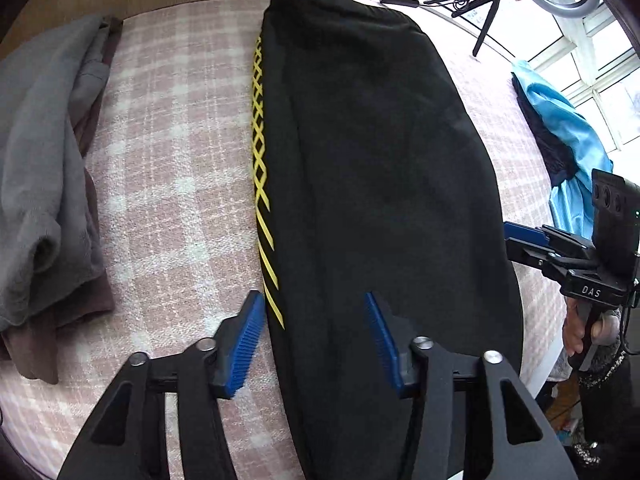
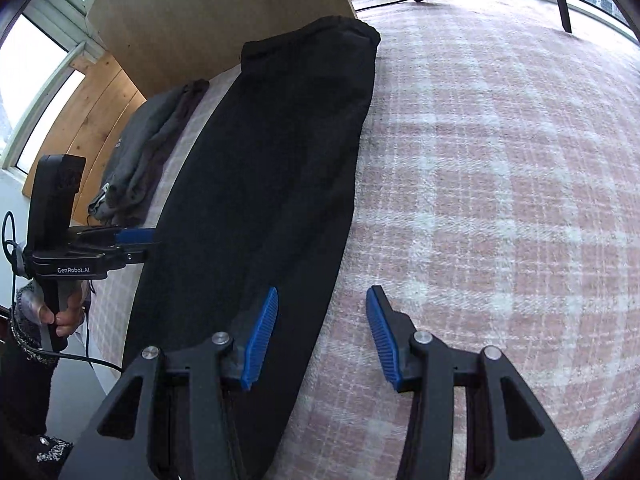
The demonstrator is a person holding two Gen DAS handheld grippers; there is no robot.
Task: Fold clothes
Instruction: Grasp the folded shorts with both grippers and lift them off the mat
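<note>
Black trousers [image 1: 380, 184] laid lengthwise on checked bed cover [image 1: 172, 184]. Left gripper [image 1: 314, 344] and right gripper [image 2: 322, 340] both open, straddling opposite near edges. Best pinched evenly, then folded away.

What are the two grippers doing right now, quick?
Left gripper: open, straddling the black trousers' striped edge, gripping nothing.
Right gripper: open over the trousers' other edge, holding nothing.

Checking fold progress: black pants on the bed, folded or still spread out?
Folded once lengthwise: the black pants lie as one long narrow strip on the plaid bedcover, yellow stripe along one edge. No crosswise fold yet.
</note>
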